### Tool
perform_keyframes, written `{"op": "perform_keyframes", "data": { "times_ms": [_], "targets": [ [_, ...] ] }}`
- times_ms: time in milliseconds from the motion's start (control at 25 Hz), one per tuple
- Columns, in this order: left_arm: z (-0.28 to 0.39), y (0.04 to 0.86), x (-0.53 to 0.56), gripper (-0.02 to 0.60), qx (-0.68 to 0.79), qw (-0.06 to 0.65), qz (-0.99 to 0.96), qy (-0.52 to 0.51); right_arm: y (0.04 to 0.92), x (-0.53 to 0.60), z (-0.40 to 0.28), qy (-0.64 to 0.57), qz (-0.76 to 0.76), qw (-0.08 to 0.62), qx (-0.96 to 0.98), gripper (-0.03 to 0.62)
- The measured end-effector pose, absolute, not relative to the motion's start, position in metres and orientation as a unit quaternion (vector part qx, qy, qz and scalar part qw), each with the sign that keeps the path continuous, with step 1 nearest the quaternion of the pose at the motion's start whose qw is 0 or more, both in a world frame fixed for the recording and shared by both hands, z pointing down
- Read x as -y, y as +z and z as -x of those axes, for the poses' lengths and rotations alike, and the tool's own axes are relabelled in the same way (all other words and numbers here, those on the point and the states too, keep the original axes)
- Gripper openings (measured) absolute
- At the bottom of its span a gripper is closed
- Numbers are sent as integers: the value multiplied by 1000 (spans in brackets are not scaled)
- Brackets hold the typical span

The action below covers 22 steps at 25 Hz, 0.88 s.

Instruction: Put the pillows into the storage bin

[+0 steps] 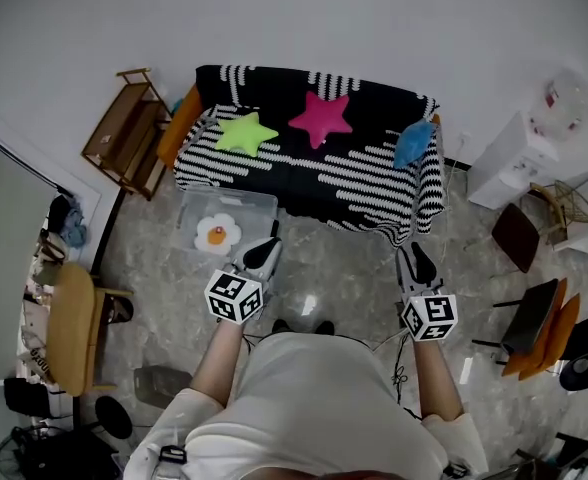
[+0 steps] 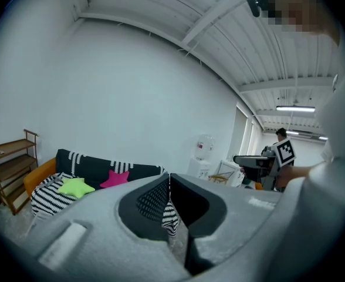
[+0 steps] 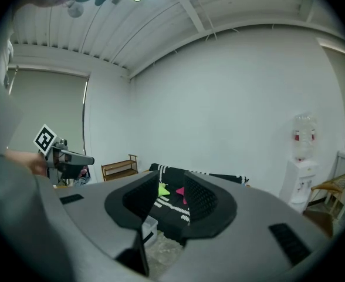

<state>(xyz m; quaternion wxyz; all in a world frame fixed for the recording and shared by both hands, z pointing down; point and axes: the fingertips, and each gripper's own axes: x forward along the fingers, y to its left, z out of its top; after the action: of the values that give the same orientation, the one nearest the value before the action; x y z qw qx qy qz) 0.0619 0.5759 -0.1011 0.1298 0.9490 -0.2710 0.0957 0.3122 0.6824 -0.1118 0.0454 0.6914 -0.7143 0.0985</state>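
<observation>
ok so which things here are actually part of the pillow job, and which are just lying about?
Job:
- lime-green star-shaped pillow
- pink star-shaped pillow
- blue pillow
- clear plastic storage bin
- white-and-orange fried-egg pillow, already in the bin

Lying about:
- black-and-white striped sofa (only carries the pillows)
- brown wooden shelf rack
- yellow chair
- white water dispenser

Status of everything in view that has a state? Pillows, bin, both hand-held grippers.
green star pillow: lying on the sofa, not binned
pink star pillow: lying on the sofa, not binned
blue pillow: at the sofa's right end, not binned
egg pillow: inside the storage bin
storage bin: on the floor in front of the sofa, top open
left hand-held gripper: shut, empty
right hand-held gripper: slightly open, empty
</observation>
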Motion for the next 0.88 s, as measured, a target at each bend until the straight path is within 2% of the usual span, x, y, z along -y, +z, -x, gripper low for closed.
{"op": "perform_keyframes", "data": {
  "times_ms": [120, 440, 880],
  "targets": [
    [-69, -98, -575, 18, 275, 133, -947, 96, -109, -681, -320, 97, -689, 49, 717, 170],
    [-82, -92, -573, 18, 288, 141, -942, 95, -105, -676, -338, 96, -685, 47, 721, 268],
    [-90, -80, -570, 18, 304, 155, -935, 95, -90, -670, -357, 115, -679, 40, 724, 276]
  ]
}}
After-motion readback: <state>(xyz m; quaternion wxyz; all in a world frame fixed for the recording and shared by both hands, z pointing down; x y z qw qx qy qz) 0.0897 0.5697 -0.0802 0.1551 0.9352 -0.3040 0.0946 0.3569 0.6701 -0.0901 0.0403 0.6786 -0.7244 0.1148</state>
